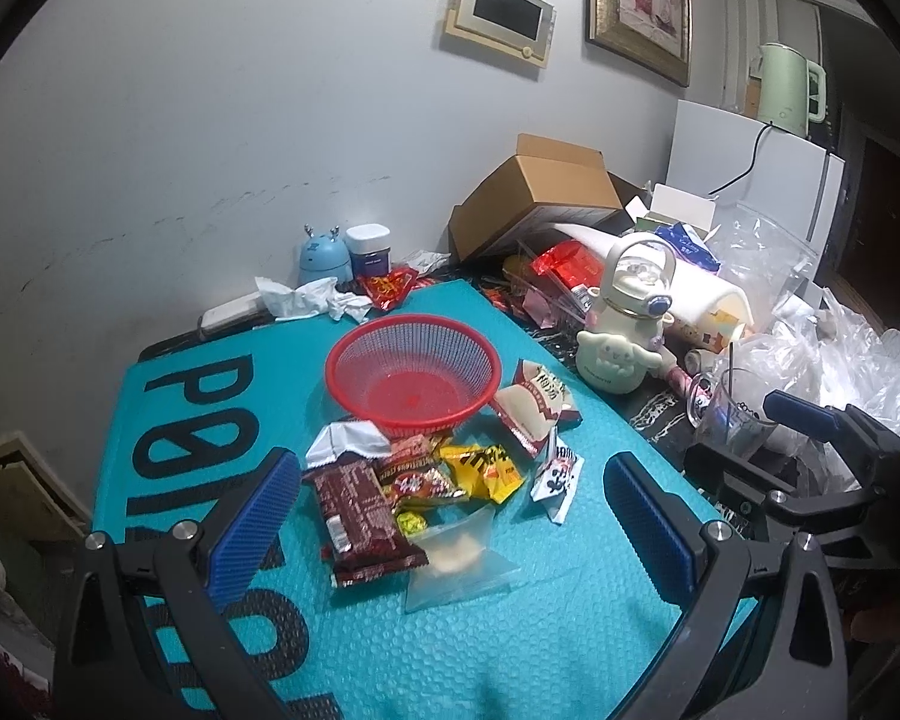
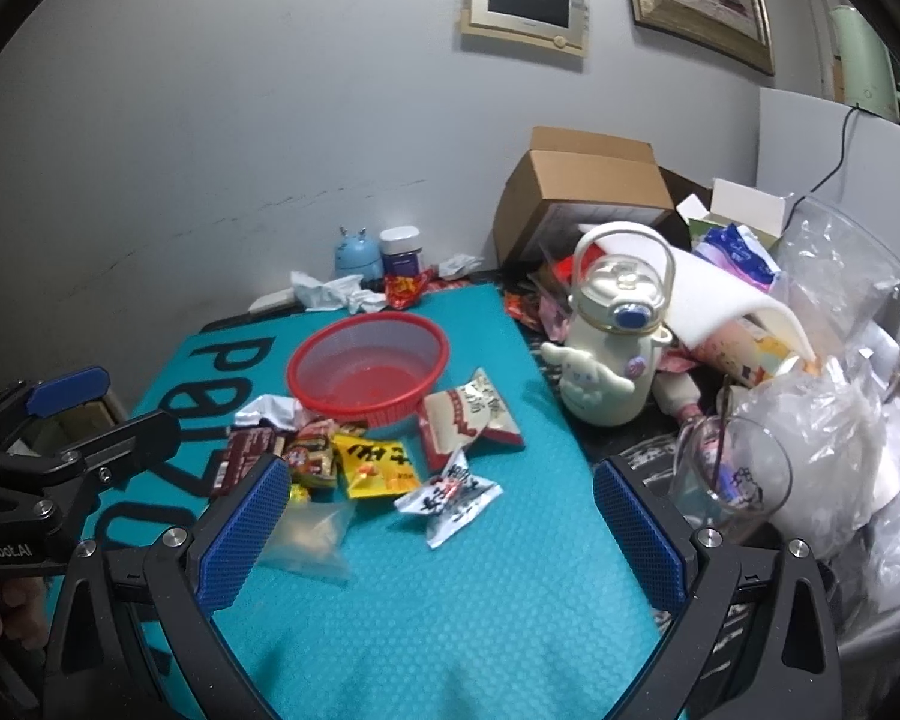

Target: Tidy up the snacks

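both grippers hover above the teal mat, blue pads spread wide, nothing between them: left gripper, right gripper. snack pile sits on the mat just in front of the red basket: dark red bar, yellow packet, red-and-white bag, small white packet, clear pouch. basket holds no snacks. cream character bottle and glass mug stand off the mat's right edge amid clutter.
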Motion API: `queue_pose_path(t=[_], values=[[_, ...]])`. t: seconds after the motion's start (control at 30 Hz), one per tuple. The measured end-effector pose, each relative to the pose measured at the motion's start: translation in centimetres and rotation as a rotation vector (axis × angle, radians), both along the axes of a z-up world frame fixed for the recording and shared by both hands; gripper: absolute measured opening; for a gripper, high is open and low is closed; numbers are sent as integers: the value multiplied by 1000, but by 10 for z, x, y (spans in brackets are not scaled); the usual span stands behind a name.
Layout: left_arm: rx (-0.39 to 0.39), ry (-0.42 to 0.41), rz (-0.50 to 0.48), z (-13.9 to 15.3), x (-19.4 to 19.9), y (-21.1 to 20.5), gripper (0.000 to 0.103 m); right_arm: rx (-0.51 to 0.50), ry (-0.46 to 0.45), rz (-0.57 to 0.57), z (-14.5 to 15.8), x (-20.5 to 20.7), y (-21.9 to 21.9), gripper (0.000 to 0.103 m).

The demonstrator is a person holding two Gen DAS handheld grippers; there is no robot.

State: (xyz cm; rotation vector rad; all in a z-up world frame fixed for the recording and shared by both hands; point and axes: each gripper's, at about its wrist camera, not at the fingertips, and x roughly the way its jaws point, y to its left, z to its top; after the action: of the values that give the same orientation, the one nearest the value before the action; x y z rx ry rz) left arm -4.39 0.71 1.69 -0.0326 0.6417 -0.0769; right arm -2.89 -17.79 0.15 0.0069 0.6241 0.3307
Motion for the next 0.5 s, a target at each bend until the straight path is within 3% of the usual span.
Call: queue_pose_path(t=[0.27,0.5], values=[[-40,47,47,-24,-20,12,103,18,30,67,-20,-9,11,103],[-30,79,78,-49,-36,21,103,17,78,155,-47,-12,29,101]])
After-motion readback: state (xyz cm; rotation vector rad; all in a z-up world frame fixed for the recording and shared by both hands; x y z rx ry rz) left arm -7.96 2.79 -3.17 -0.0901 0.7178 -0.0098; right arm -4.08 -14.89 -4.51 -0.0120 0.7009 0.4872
